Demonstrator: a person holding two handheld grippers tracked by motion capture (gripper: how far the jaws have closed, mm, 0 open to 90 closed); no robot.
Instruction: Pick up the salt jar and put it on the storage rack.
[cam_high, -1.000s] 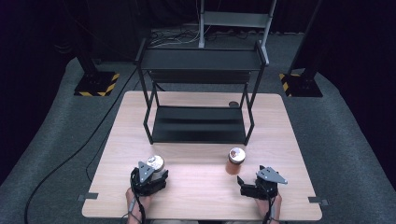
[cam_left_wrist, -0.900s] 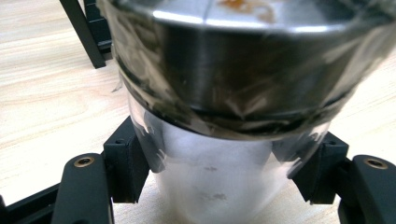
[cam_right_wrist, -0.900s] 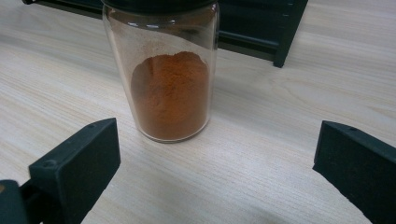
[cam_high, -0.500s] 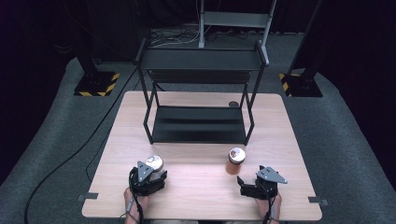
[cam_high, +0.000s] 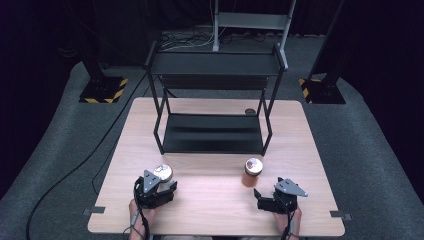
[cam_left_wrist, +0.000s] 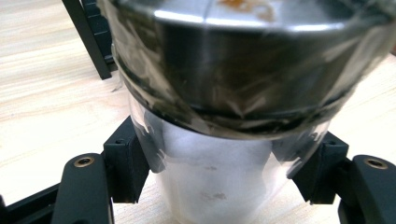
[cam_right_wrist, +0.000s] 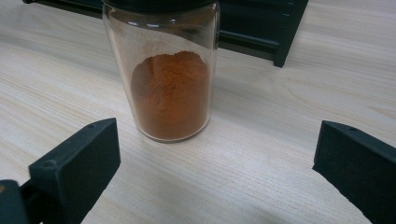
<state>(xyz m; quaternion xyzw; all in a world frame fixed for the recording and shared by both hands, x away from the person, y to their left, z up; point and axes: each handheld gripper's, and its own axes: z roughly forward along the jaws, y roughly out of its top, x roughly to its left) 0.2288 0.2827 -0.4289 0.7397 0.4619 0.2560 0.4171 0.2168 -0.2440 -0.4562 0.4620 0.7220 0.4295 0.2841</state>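
A glass jar with a shiny metal lid (cam_high: 163, 173) and white contents (cam_left_wrist: 219, 168) stands at the front left of the wooden table (cam_high: 210, 200). My left gripper (cam_high: 161, 182) (cam_left_wrist: 222, 172) is shut on it, with a black pad (cam_left_wrist: 123, 165) pressed on each side of the glass. At the front right stands a second glass jar of orange-red powder (cam_high: 252, 172) (cam_right_wrist: 170, 93) with a dark lid. My right gripper (cam_high: 261, 196) (cam_right_wrist: 217, 149) rests open just short of that jar, its jaws wide apart and touching nothing.
A black two-tier metal rack (cam_high: 215, 95) stands across the middle and back of the table, and its lower frame (cam_right_wrist: 261, 32) runs right behind the powder jar. A small dark round object (cam_high: 250, 111) lies by the rack's right rear leg.
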